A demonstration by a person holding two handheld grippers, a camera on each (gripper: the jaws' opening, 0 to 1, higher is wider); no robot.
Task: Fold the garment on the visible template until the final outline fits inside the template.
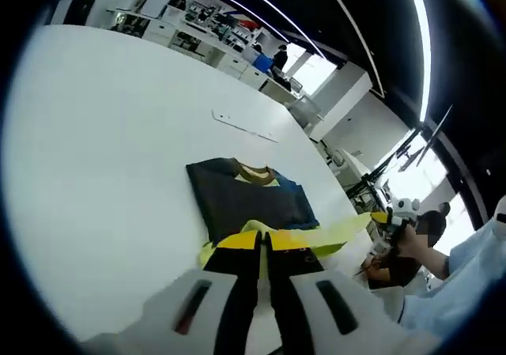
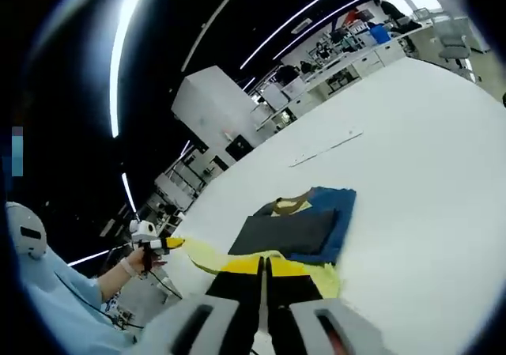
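Closed jaws of the left gripper (image 1: 263, 248) pinch the near yellow hem of the garment (image 1: 251, 201), whose dark folded body lies just ahead on the white table (image 1: 103, 165), toward its far edge.

From the right gripper view, the right gripper (image 2: 263, 270) likewise clamps the yellow hem; the garment (image 2: 300, 228) lies straight ahead.

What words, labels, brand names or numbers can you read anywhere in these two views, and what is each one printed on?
None can be read.
The folded dark garment shows no print.
The red marks on the left gripper and the right gripper carry no letters.
The strip on the white table is too small to read.
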